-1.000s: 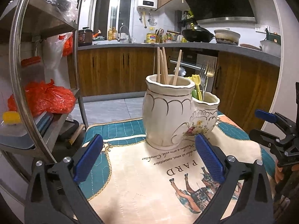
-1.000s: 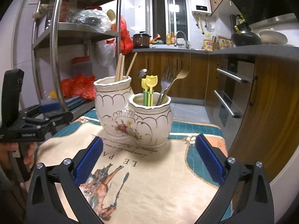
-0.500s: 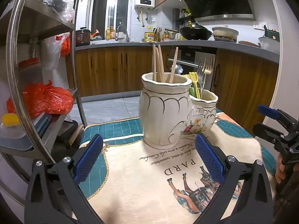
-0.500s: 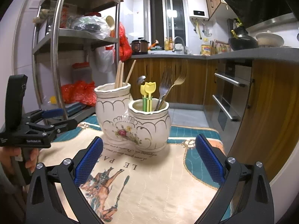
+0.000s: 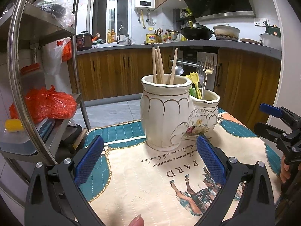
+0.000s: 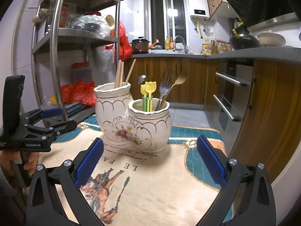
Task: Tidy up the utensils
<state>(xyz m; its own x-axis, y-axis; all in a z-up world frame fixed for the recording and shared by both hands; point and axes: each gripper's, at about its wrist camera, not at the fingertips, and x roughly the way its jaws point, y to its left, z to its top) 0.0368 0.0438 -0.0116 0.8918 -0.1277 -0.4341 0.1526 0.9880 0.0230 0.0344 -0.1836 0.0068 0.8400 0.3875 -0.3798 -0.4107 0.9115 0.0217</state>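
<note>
Utensils look sorted already: chopsticks [image 5: 157,66] in tall pot [image 5: 165,113], forks [image 6: 170,86] & yellow picks [image 6: 148,94] in short pot [image 6: 150,126], mid-tabletop [image 6: 160,179]. Best to check for strays w/o bumping pots. Left hand-held gripper [image 5: 149,162] & right hand-held gripper [image 6: 149,162] both spread wide, empty, holder just beyond tips.

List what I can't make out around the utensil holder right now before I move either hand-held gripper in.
- Lower ends of the chopsticks, forks and yellow picks: hidden inside the ceramic holder, both views.
- Spoon: only its bowl shows behind the picks, right wrist view.
- Placemat lettering: partly covered by the holder, cut off by the left hand-held gripper.
</note>
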